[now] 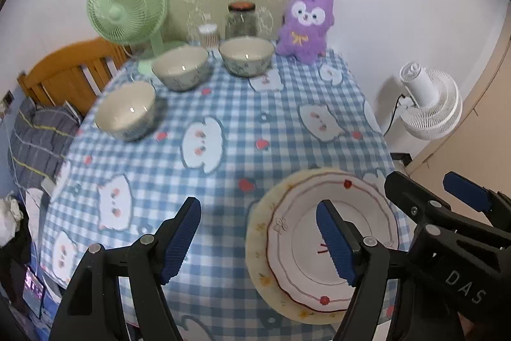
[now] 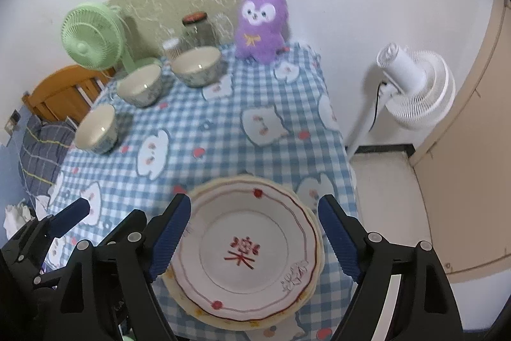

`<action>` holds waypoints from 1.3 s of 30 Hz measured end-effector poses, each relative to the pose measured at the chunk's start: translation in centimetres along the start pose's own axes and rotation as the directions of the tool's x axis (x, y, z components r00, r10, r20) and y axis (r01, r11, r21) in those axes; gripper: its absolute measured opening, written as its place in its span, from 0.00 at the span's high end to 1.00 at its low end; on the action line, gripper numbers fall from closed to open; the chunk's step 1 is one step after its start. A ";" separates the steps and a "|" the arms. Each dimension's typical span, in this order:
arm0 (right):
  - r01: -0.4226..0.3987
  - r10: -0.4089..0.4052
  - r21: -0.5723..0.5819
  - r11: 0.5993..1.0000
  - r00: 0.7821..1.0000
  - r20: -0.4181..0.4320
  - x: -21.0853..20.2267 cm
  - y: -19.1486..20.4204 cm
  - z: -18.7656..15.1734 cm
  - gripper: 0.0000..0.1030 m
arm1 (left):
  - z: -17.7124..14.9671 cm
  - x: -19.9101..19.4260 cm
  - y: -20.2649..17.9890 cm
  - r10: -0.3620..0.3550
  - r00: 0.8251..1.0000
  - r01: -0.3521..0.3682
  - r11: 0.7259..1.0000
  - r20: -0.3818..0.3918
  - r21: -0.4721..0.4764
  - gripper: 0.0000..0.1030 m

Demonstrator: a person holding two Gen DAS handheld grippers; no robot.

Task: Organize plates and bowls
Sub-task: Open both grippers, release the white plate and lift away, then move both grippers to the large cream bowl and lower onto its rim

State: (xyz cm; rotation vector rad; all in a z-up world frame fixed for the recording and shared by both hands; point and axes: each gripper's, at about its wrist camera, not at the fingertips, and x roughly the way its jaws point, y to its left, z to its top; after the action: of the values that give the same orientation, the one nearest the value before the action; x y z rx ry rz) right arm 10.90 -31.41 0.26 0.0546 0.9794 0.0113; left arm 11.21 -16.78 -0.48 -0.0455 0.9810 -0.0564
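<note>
The left claw (image 1: 258,235) stands with its blue pads apart and nothing between them, low in the left wrist view over the checked cloth of the table (image 1: 223,117). The right claw (image 2: 255,232) is likewise spread wide, its pads on either side of the stacked plates (image 2: 246,248) in the picture but not touching them. The stack lies at the near edge of the table, low centre in the right wrist view: a white plate with a red rim line and a red mark in its middle, on a cream plate whose edge shows beneath.

Three bowls (image 1: 182,67) stand apart from one another in a curved row at the upper left of both views, well away from the plates. Behind them are a green fan (image 1: 127,8), a glass jar (image 1: 241,19) and a small white container (image 1: 208,35); a purple plush toy (image 1: 305,27) sits at the table's far end. Open cloth lies between plates and bowls.

The right wrist view shows the white floor fan (image 2: 415,91) nearly whole and the floor beneath; the left wrist view shows the right claw at its lower right edge.
</note>
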 end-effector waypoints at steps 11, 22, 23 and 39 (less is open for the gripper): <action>-0.022 0.024 -0.021 1.000 0.996 0.089 -3.8 4.3 2.1 0.14 | 1.7 -3.8 2.5 -0.015 0.996 0.016 1.000 0.085 -0.007 0.25; -0.019 0.022 -0.030 0.999 0.995 0.097 -4.4 10.6 4.4 0.14 | 4.3 -4.8 8.0 -0.012 0.996 0.010 1.000 0.085 0.028 0.27; -0.021 0.023 -0.033 0.999 0.996 0.084 -4.2 11.2 4.6 0.14 | 4.5 -4.8 8.6 -0.013 0.996 0.011 1.000 0.088 0.029 0.27; 0.012 -0.011 -0.017 1.000 0.998 0.065 -1.1 19.8 7.1 0.14 | 7.3 -2.6 17.3 -0.046 0.996 0.041 0.997 0.078 0.060 0.27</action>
State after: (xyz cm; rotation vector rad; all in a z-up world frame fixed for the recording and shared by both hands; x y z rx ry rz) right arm 16.43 -11.93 6.14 0.0336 0.9149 0.0075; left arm 16.36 0.70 4.61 -0.0152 0.8983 -0.1222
